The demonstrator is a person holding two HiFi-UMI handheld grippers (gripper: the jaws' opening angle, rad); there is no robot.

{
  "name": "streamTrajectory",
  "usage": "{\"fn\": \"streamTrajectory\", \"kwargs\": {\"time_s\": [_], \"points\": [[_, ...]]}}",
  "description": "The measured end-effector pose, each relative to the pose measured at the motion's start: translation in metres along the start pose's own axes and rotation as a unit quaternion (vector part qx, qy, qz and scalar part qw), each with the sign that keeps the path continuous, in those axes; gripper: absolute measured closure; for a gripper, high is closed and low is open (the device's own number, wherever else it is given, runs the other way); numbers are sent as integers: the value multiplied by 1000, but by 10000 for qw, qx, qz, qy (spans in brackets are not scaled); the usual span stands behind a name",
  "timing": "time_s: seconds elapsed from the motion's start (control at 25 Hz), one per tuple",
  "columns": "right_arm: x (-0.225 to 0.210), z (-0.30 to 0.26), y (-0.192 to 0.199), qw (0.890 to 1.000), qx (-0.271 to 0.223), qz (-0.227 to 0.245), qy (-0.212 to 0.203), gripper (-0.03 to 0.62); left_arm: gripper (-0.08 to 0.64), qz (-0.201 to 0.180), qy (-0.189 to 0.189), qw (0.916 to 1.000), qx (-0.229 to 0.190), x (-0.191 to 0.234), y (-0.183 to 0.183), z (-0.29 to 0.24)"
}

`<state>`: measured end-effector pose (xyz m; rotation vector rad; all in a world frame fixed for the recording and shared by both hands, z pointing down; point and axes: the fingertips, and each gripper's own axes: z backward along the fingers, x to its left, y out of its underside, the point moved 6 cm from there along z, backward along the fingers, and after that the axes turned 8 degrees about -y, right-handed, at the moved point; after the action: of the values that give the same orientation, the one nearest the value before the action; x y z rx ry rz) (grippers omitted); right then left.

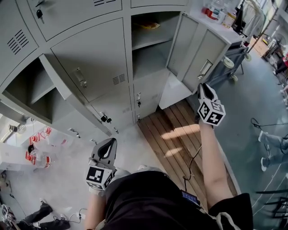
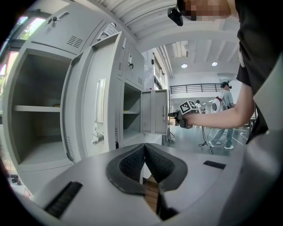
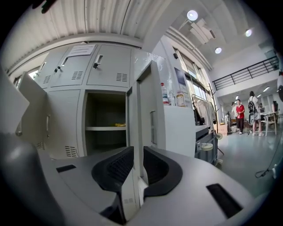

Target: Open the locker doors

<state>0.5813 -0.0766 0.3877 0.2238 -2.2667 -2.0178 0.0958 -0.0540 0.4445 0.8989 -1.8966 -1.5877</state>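
Note:
Grey steel lockers (image 1: 90,63) fill the head view. The right locker's door (image 1: 198,49) stands swung out, its compartment (image 1: 150,49) open. My right gripper (image 1: 203,86) is at that door's free edge. In the right gripper view the door (image 3: 146,119) runs edge-on between the jaws of my right gripper (image 3: 137,152), and the pads close on it. At the left another door (image 2: 101,110) stands open beside an empty shelved compartment (image 2: 37,114). My left gripper (image 1: 109,141) hangs low in front of the lockers; in its own view the left gripper (image 2: 144,148) is shut on nothing.
A slatted wooden platform (image 1: 180,139) lies on the floor before the right locker. A wheeled cart (image 1: 231,58) stands beyond the open door, with bottles (image 1: 218,11) on top of a cabinet. Red-and-white bottles (image 1: 36,148) sit at the left. People (image 3: 239,115) stand far off.

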Motion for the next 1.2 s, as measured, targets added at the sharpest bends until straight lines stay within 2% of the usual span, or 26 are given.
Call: {"fn": "streamTrajectory", "kwargs": {"time_s": [0.32,0.48,0.72,1.2], "points": [[116,30,14,9954,90,222,-924,527,543,78,26,9999,-72,21,4,31],[187,49,25,9886,167,309,-1463,541,543,40,-64,10000,-28,39,10,55],[281,78,28,9756,165,274,-2173,565,543,179,-226,9996,-54,65,19,92],[401,121,56,9518,403,330,-3024,565,543,422,-444,9977,-280,103,32,145]]}}
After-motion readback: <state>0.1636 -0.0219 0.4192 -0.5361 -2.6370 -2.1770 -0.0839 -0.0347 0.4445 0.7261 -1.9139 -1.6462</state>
